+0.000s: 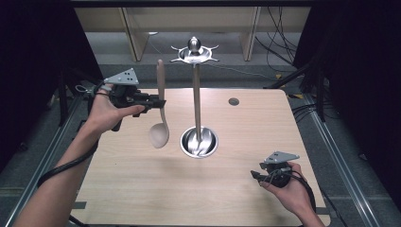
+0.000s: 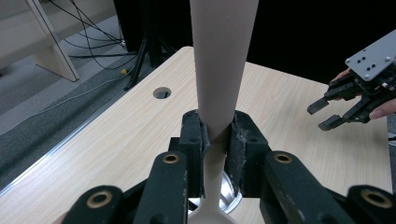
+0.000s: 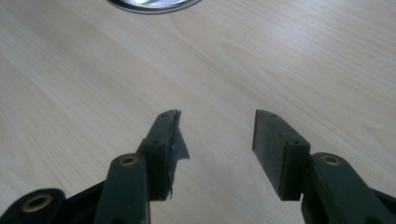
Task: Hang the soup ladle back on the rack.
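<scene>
Beige spoon point(image 1: 161, 109) clamped in left hand-held gripper point(image 1: 158, 100), beside stand point(image 1: 196, 94).

light wood table point(image 1: 246, 189) with rounded corners and a small round hole point(image 1: 233, 101) near its far edge. grey floor point(image 1: 113, 47) all around, metal rails point(image 1: 347, 163) running along both sides. black curtains point(image 1: 364, 56) left and right. pale wooden furniture legs point(image 1: 132, 35) at the back, loose black cables point(image 1: 279, 42) on the floor far right.

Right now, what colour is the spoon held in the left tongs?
The spoon is plain beige with no pattern; the high view shows it best.
</scene>
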Tool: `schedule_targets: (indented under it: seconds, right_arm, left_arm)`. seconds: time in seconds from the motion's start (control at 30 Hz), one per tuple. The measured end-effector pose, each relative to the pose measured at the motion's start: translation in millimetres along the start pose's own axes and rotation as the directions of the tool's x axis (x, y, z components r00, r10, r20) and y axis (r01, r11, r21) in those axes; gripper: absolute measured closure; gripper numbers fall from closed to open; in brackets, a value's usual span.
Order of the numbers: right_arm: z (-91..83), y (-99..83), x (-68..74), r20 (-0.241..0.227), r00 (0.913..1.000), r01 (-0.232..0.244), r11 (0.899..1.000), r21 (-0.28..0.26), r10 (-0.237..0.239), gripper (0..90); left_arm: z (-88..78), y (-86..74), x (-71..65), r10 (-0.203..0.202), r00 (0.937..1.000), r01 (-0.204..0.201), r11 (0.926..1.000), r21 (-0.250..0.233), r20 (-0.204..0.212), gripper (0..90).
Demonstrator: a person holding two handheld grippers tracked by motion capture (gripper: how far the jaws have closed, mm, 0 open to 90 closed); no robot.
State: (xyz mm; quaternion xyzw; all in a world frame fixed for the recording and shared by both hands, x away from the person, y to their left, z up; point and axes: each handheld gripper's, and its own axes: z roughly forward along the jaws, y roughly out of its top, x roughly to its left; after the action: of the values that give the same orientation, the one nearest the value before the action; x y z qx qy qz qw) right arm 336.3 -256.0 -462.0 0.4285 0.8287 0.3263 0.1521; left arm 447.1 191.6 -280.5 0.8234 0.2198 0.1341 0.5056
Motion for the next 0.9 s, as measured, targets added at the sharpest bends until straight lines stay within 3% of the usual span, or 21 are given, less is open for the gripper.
schedule_targets:
  seconds: [0.9]
  right_arm:
    - [-0.2,0.1,-0.5,0.006,1.0000,0.001,1.000,0.000,-0.001,51.6]
  left_arm:
    - [5.5,10.5,2.2,0.011,0.9997,-0.011,0.9997,0.021,0.022,76.0]
